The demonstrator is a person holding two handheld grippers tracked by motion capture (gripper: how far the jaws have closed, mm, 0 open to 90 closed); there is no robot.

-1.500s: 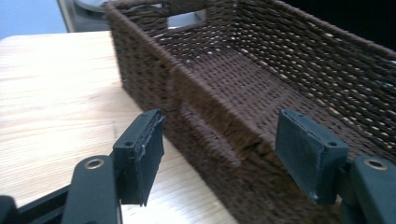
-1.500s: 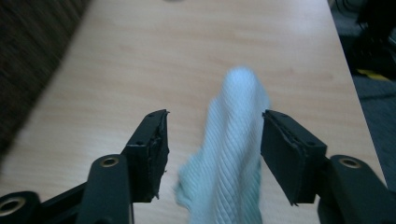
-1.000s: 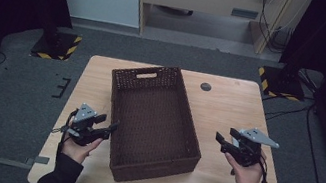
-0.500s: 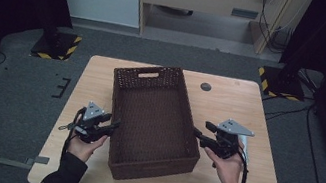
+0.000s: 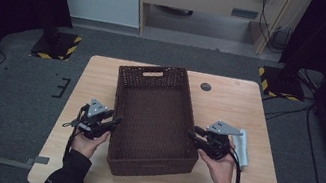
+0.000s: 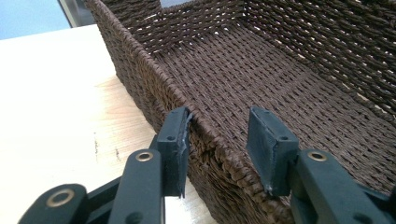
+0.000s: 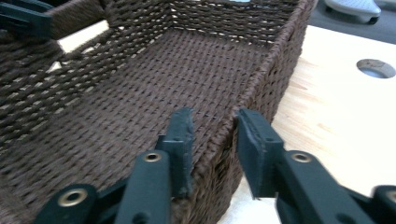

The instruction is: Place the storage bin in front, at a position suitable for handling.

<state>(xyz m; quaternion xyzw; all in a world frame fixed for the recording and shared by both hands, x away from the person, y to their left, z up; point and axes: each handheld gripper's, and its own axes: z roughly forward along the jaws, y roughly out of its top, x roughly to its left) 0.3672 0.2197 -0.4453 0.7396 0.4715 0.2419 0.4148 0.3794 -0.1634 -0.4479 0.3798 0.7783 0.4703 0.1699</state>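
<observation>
A brown woven basket [image 5: 154,115] lies lengthwise in the middle of the wooden table [image 5: 244,111]. My left gripper [image 5: 115,121] straddles its left wall near the front. In the left gripper view, the outer pad [image 6: 175,140] touches the rim [image 6: 210,135]. The inner pad [image 6: 268,144] stands a little off it. My right gripper [image 5: 192,133] straddles the right wall. One pad [image 7: 182,140] is inside the basket [image 7: 154,79] and the other [image 7: 254,144] is against the outside. Both pairs of jaws have just been closing with a wall between them.
A white cloth-like thing [image 5: 244,147] lies on the table just right of my right hand. A dark round hole [image 5: 206,86] sits near the table's far edge, also in the right gripper view [image 7: 376,67]. Striped stand bases [image 5: 54,47] rest on the floor behind.
My right hand has moved left, from out by the table's right side to the basket's right wall. Both grippers' jaws have narrowed around the walls. The left hand has stayed in place.
</observation>
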